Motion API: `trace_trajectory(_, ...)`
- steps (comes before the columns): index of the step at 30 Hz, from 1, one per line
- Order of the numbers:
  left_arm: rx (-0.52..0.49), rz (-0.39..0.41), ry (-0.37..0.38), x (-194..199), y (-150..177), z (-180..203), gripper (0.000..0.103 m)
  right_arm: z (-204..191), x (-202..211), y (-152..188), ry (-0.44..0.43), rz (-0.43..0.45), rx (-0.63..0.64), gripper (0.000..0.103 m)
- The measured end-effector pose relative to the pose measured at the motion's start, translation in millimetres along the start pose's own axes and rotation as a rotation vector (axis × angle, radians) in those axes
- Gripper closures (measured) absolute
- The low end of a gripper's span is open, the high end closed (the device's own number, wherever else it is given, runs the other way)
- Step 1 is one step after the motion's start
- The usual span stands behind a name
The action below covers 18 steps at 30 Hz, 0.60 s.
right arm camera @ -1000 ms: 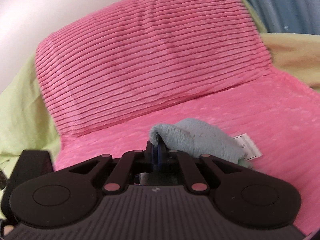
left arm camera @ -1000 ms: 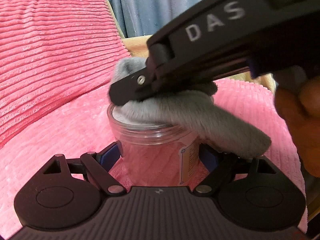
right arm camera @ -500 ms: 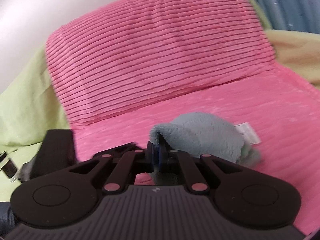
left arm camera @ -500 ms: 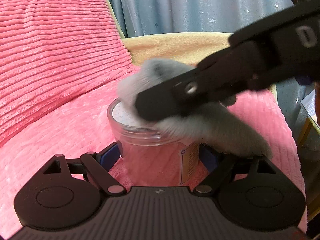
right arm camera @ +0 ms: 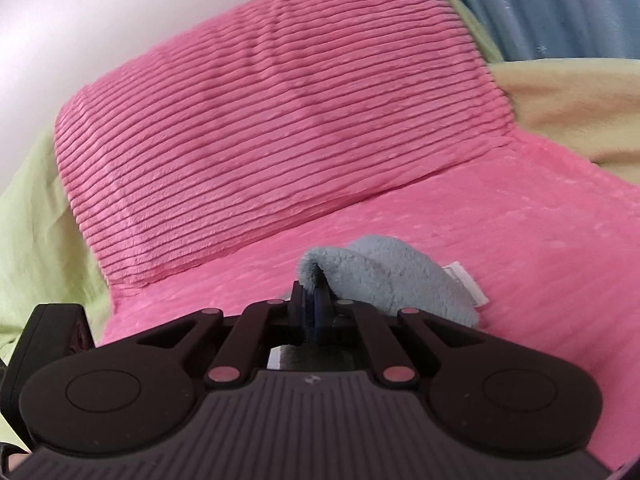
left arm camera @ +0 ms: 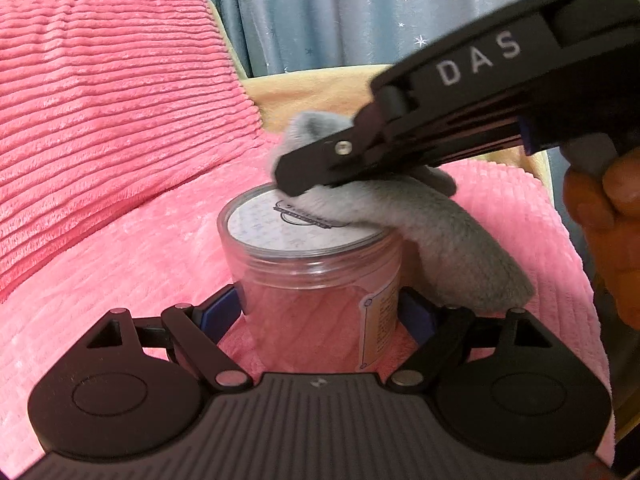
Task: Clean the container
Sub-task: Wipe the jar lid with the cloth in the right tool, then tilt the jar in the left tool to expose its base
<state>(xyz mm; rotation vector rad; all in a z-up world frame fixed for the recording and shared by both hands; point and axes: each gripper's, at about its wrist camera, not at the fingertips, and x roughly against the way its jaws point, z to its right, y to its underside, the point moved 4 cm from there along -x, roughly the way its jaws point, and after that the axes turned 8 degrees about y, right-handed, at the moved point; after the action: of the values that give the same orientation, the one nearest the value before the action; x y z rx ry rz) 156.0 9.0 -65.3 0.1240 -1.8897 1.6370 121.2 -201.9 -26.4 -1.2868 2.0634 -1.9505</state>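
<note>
Cloth (left arm camera: pixel 420 220) wiping container (left arm camera: pixel 316 280) lid

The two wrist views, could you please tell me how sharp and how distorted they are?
Left wrist view: the jar and its lid print are crisp; the grey cloth and the right hand-held gripper clamping it are slightly soft; the left hand-held gripper holds the jar. Right wrist view: softer overall, the pink cushion bowed by the fisheye, corners darkened.

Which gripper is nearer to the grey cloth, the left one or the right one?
Right. The right gripper has its jaws shut on the grey cloth. The left gripper holds the clear jar; the cloth hangs beside it.
</note>
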Motion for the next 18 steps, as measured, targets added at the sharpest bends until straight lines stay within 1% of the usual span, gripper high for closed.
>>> trace_trajectory(5, -0.057, 0.002, -0.008, 6, -7, 12, 0.019, 9, 11, -1, 0.032, 0.018, -0.005, 0.102)
trace_trajectory(8, -0.094, 0.016, -0.017, 12, -12, 22, 0.019, 11, 15, -3, 0.055, 0.046, -0.014, 0.101)
trace_trajectory(11, -0.133, 0.017, -0.027, 9, -16, 30, 0.019, 13, 20, -5, 0.078, 0.074, -0.023, 0.101)
trace_trajectory(16, -0.13, 0.027, -0.024, 4, -19, 32, 0.019, 17, 29, -9, 0.117, 0.121, -0.038, 0.1)
trace_trajectory(17, -0.132, 0.029, -0.024, 4, -19, 32, 0.019, 19, 30, -11, 0.117, 0.134, -0.038, 0.1)
trace_trajectory(18, -0.128, 0.033, -0.023, 3, -19, 31, 0.019, 23, 32, -18, 0.095, 0.154, -0.025, 0.1)
